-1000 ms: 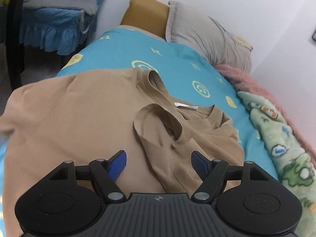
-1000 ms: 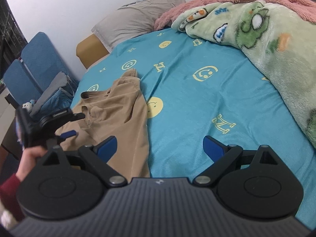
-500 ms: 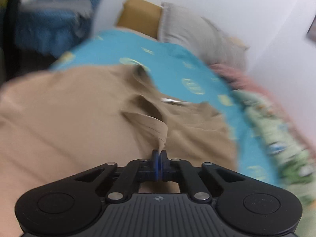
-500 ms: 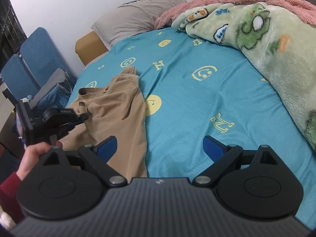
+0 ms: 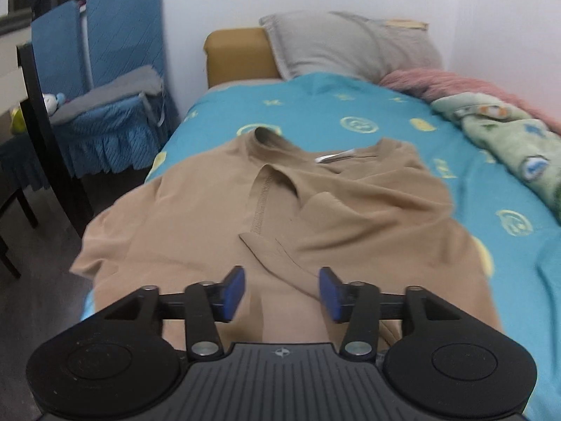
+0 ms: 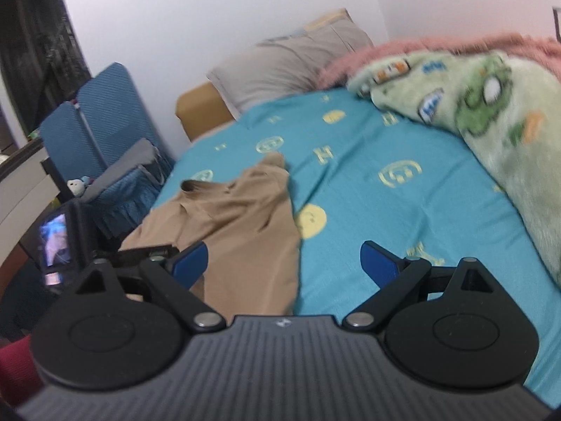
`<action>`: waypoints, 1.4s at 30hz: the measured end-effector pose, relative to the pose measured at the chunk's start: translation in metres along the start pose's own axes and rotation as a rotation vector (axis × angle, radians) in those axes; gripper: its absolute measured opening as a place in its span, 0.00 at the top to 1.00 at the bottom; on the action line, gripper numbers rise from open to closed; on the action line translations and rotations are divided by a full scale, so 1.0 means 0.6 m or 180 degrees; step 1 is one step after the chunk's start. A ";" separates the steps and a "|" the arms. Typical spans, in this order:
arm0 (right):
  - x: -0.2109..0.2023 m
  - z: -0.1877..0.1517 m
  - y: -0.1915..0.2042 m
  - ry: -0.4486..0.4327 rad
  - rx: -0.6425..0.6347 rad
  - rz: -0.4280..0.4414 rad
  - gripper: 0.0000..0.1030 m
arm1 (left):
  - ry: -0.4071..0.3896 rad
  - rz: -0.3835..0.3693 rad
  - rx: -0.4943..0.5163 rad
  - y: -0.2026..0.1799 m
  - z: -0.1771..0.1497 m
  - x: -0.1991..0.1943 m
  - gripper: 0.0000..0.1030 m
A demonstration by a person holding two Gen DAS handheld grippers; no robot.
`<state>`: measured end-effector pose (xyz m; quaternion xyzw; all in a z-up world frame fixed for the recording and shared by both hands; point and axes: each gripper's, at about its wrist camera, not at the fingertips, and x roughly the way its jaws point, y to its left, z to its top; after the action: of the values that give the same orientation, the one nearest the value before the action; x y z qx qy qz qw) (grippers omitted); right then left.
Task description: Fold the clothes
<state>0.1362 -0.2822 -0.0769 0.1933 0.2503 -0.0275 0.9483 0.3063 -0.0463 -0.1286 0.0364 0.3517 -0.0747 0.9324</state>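
A: How do the left tongs (image 5: 280, 289) stand?

B: Spread apart, gripping nothing, blue pads (image 5: 234, 287) hovering over a raised fold of the tan shirt (image 5: 350, 217).

A: And the right tongs (image 6: 284, 261)?

B: Wide open and empty, above the shirt's edge and the teal sheet (image 6: 385, 189).

A: Where does the shirt lie?

B: Crumpled on the bed's near left corner, collar toward the grey pillow (image 5: 350, 45); the green blanket (image 6: 491, 133) is well apart.

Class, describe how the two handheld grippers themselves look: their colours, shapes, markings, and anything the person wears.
The left gripper and right gripper look alike: black linkage arms with silver pivot pins, blue pads on the fingers, two round black discs, and a grey ribbed body carrying a small round emblem. A dark red sleeve shows at the lower left of the right wrist view.
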 end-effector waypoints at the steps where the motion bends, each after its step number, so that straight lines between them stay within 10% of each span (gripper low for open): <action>1: -0.006 -0.001 0.003 -0.0023 -0.0018 0.0005 0.08 | -0.0030 -0.0037 0.0019 0.001 -0.005 -0.023 0.43; 10: -0.063 -0.014 0.026 -0.0231 -0.0181 0.0046 0.08 | -0.0417 -0.0348 0.0094 0.001 -0.070 -0.281 0.02; 26: -0.117 -0.017 0.104 -0.0297 -0.0604 0.0458 0.08 | -0.0597 -0.0373 0.0008 0.054 -0.149 -0.362 0.00; 42: 0.279 0.028 0.557 0.0830 -0.2520 0.1465 0.08 | -0.0057 -0.0054 -0.1004 0.203 -0.169 -0.220 0.01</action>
<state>0.3398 0.0275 -0.0265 -0.1307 0.3092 0.3052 0.8912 0.1623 0.1012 -0.1155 -0.1142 0.3510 -0.0266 0.9290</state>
